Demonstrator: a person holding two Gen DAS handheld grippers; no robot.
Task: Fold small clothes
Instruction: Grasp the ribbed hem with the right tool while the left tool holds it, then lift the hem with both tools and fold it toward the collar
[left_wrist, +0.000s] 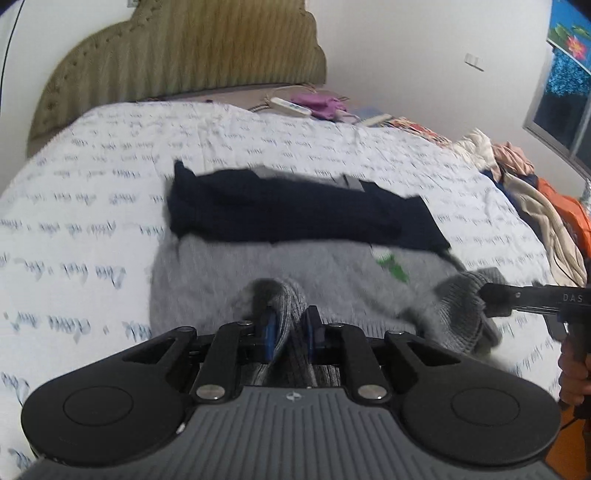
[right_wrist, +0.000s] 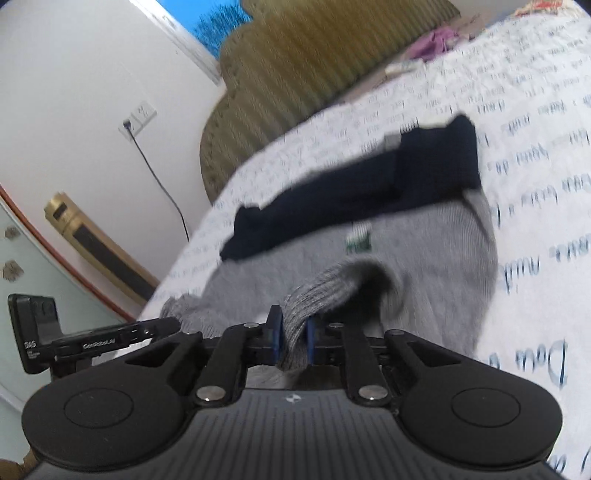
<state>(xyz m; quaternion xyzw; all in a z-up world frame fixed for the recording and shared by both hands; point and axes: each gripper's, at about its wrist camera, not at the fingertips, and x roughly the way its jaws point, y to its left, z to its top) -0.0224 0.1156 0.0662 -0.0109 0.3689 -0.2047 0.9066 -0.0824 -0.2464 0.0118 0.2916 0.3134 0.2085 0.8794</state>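
A small grey knit sweater (left_wrist: 229, 266) with dark navy sleeves (left_wrist: 295, 210) folded across its top lies on the bed; it also shows in the right wrist view (right_wrist: 436, 251). My left gripper (left_wrist: 290, 325) is shut on the sweater's ribbed grey hem. My right gripper (right_wrist: 293, 334) is shut on the hem at the other corner, and it shows in the left wrist view (left_wrist: 495, 299) at the right. Both lift the hem a little off the bed. A small green patch (left_wrist: 391, 264) sits on the sweater's front.
The bed has a white sheet with blue script (left_wrist: 92, 192) and an olive padded headboard (left_wrist: 177, 51). A pile of clothes (left_wrist: 535, 192) lies at the bed's right edge. A purple cloth (left_wrist: 321, 105) and small items lie near the headboard.
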